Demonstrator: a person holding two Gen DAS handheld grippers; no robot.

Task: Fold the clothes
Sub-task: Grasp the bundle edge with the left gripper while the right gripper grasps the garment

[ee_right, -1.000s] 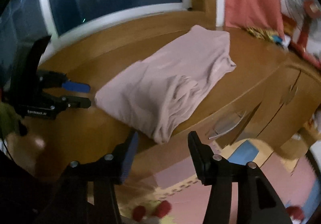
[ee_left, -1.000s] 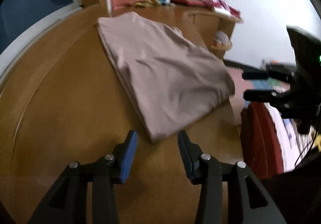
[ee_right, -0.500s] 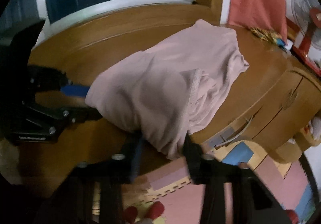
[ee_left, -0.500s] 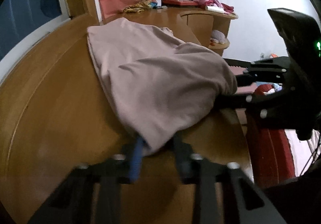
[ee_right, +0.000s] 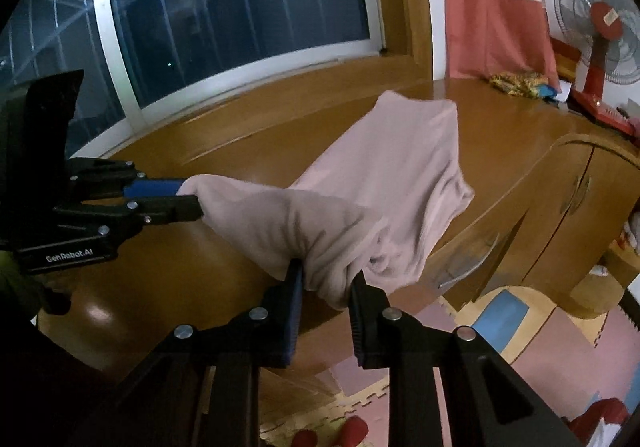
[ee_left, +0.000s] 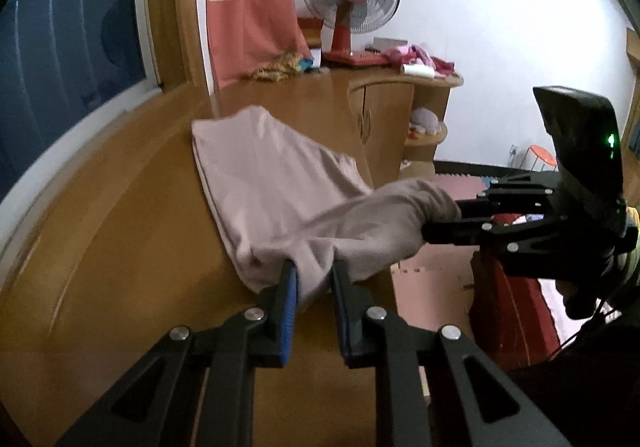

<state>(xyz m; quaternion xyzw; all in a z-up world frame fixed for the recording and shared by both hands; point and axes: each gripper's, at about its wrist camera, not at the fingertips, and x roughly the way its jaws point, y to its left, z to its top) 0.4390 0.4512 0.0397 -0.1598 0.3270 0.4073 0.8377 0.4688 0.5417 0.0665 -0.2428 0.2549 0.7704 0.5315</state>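
A pale pink garment (ee_left: 272, 183) lies folded on the wooden table (ee_left: 120, 247), its near edge lifted off the surface. My left gripper (ee_left: 314, 279) is shut on the near left corner of that edge. My right gripper (ee_right: 326, 279) is shut on the near right corner, and the garment (ee_right: 400, 175) stretches away from it toward the window. Each gripper shows in the other's view: the right one (ee_left: 444, 223) at the right, the left one (ee_right: 188, 197) at the left. The lifted edge hangs between them above the table.
The table's front edge (ee_right: 460, 243) runs just right of the garment, with a cabinet (ee_right: 580, 199) below. A red fan (ee_left: 352, 7), a curtain (ee_left: 248, 27) and small clutter (ee_left: 280, 67) stand at the far end. A window (ee_right: 200, 19) lines the left side.
Both grippers moved in on the garment's near corners, closed on them, and lifted that edge off the table. The cloth now bunches up between them.
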